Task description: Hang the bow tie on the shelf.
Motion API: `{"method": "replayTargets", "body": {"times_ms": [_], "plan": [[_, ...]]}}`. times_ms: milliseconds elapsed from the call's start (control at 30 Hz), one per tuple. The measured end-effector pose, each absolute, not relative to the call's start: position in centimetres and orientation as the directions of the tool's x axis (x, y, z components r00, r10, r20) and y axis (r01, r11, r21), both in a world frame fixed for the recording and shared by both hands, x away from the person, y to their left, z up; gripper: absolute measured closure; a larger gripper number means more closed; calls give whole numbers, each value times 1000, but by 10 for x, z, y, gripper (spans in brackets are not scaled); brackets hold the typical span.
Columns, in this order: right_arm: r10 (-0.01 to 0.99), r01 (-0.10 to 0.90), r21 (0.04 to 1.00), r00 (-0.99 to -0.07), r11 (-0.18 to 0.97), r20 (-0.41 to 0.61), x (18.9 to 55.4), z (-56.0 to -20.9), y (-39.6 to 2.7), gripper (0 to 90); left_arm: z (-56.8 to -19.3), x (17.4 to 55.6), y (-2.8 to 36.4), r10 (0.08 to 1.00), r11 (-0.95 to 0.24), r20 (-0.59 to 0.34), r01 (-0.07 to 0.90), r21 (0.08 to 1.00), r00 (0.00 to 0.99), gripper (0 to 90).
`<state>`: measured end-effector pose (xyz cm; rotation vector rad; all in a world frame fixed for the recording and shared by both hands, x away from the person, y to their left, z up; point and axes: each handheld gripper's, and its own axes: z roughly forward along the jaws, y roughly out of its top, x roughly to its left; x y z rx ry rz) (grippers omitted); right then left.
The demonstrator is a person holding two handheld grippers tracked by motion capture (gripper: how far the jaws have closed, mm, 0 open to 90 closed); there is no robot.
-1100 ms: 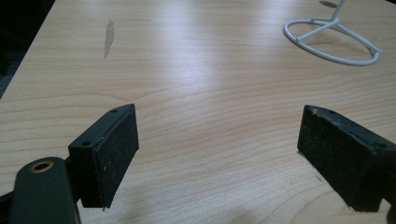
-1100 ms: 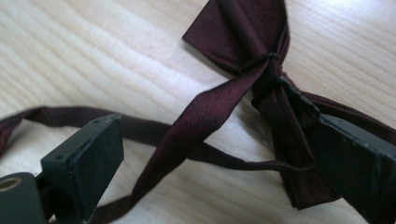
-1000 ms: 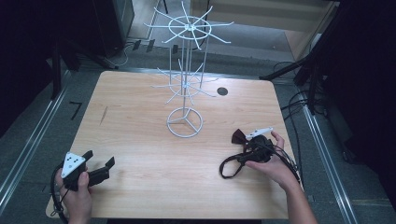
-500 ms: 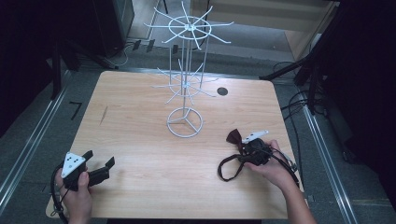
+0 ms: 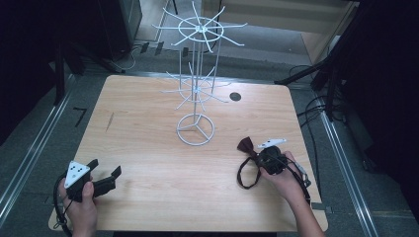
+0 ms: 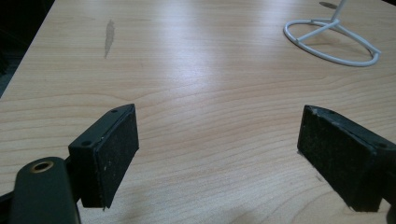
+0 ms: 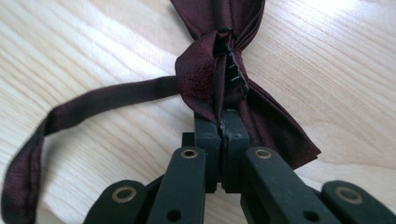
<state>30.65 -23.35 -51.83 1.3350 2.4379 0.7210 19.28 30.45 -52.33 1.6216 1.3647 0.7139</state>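
Bow tie point(image 7: 219, 70) near table's right edge point(image 5: 300, 148), right tongs point(image 7: 219, 116) just clenched on its knot; left tongs point(image 6: 219, 154) released.

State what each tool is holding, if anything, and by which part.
The right tool is shut on the dark red bow tie, gripping it at the centre knot; its jaws have just been closing. The left tool is open and holds nothing.

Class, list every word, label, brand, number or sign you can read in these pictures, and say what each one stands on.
None: no readable text anywhere.
The grey plate on the left gripper bears only dots, no letters.
The bow tie, the white wire rack and the wooden table carry no label or number.
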Motion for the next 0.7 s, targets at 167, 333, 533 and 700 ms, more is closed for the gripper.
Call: {"method": "replayTargets", "body": {"times_ms": [167, 333, 533, 700], "plan": [[860, 695, 602, -509, 393, 26, 302, -521, -234, 896, -523, 193, 304, 967, -15, -105, 465, 885, 233, 132], [874, 647, 699, -482, 305, 65, 296, -512, -230, 897, -523, 193, 304, 967, -15, -105, 463, 886, 232, 132], [880, 602, 770, -461, 213, 117, 293, -498, -228, 897, -523, 193, 304, 967, -16, -105, 463, 886, 233, 132], [879, 539, 828, -458, 155, 134, 290, -482, -224, 897, -523, 193, 304, 967, -16, -105, 464, 886, 233, 132]]}}
